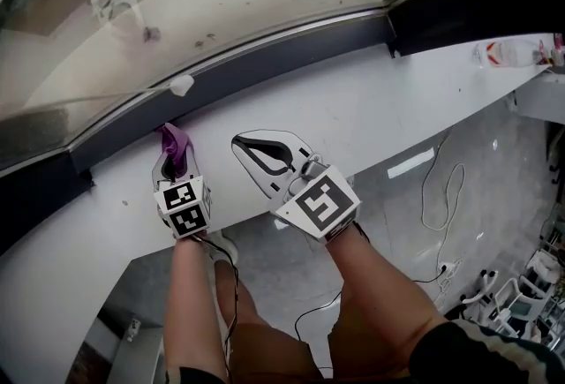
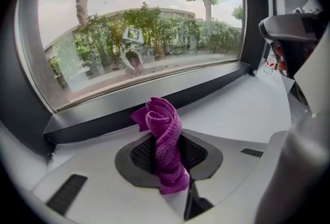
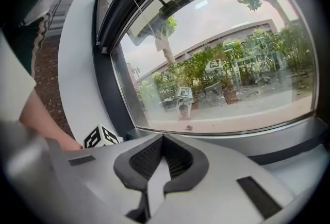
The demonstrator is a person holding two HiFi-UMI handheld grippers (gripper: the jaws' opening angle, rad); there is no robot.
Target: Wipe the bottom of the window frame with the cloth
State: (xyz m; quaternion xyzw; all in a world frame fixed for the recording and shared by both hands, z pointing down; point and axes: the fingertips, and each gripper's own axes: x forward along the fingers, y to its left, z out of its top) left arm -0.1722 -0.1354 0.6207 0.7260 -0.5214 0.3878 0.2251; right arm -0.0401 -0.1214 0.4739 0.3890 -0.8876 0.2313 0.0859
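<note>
A purple cloth (image 1: 174, 142) is bunched and twisted between the jaws of my left gripper (image 1: 172, 154), which is shut on it. In the left gripper view the cloth (image 2: 165, 140) stands up from the pads, just short of the dark bottom strip of the window frame (image 2: 206, 86). In the head view that strip (image 1: 265, 56) runs along the glass above the white sill (image 1: 380, 109). My right gripper (image 1: 240, 144) hovers over the sill beside the left one, shut and empty; its tips (image 3: 163, 138) meet in front of the frame (image 3: 294, 140).
A small white blob (image 1: 181, 85) sits on the frame strip up and left of the cloth. A bottle (image 1: 505, 53) lies at the sill's far right. The sill's front edge drops to a floor with cables (image 1: 441, 197). The left gripper's marker cube (image 3: 100, 137) shows in the right gripper view.
</note>
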